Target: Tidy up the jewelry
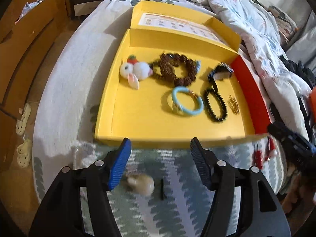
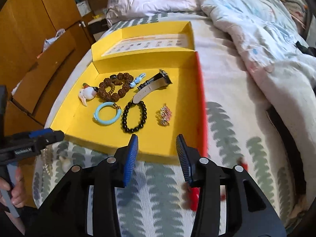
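While both grippers hang over the near end of the bed (image 2: pixel 223 102), all the jewelry sits in a shallow yellow box (image 2: pixel 83 122) with one red side wall and its lid folded open at the far edge. Along the far wall of the box there's a fluffy white bunny charm (image 1: pixel 136 70), a chunky brown seed-bead bracelet (image 1: pixel 175 70) and a black watch (image 1: pixel 221 72) with a pale strap lining. Closer to the near edge: a light blue bangle (image 2: pixel 107 113), a glossy black bead bracelet (image 2: pixel 134 116) and a small pile of gold-pink bits (image 2: pixel 165 114) next to the red wall, too small to make out. Left gripper (image 1: pixel 159 163) has its blue-padded fingers wide apart, nothing between them; a blurry beige fuzzy thing (image 1: pixel 141 183) lies on the leaf-print cover underneath. Right gripper (image 2: pixel 157 158) is also spread, nothing gripped, something red (image 2: pixel 193 197) on the cover below.
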Demonstrator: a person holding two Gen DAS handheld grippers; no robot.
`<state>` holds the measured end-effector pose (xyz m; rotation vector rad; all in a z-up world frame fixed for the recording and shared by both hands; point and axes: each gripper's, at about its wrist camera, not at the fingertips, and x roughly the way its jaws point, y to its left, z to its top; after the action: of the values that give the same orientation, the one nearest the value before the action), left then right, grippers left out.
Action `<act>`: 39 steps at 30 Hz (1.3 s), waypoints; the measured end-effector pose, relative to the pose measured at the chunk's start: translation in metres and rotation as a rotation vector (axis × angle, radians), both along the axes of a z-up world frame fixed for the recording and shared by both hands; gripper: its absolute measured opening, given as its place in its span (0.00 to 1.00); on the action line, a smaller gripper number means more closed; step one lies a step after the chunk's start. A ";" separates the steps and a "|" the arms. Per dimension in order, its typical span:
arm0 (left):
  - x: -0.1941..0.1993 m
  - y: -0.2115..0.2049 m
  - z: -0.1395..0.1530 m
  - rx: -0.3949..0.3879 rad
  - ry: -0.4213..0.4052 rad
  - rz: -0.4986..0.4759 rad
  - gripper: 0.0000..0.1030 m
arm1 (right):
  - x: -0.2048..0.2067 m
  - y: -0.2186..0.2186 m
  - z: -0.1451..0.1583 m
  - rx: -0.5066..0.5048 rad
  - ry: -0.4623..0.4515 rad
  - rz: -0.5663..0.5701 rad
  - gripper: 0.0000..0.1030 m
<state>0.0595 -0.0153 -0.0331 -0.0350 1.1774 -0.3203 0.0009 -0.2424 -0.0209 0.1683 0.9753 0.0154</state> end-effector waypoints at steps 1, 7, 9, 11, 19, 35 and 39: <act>0.007 -0.001 0.000 0.007 -0.008 0.012 0.68 | 0.011 0.002 -0.006 -0.005 0.028 -0.006 0.43; 0.049 0.003 -0.006 -0.012 0.004 0.040 0.68 | 0.042 0.004 -0.028 -0.030 0.088 -0.011 0.43; 0.063 0.008 -0.008 -0.042 0.017 0.047 0.68 | 0.050 0.003 -0.030 -0.024 0.088 -0.009 0.43; 0.075 0.011 -0.013 -0.069 0.040 0.053 0.68 | 0.056 0.002 -0.032 -0.013 0.092 -0.010 0.43; 0.104 0.003 -0.024 -0.046 0.057 0.031 0.68 | 0.070 0.002 -0.040 -0.004 0.115 -0.006 0.43; 0.133 -0.014 -0.040 0.025 0.072 0.029 0.68 | 0.081 -0.005 -0.049 -0.019 0.138 -0.004 0.42; 0.135 -0.018 -0.044 0.054 0.066 0.034 0.68 | 0.083 0.002 -0.048 -0.041 0.136 0.018 0.42</act>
<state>0.1942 -0.0330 -0.0770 -0.0183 1.2488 -0.2584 0.0836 -0.2401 -0.0688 0.1236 1.1115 0.0005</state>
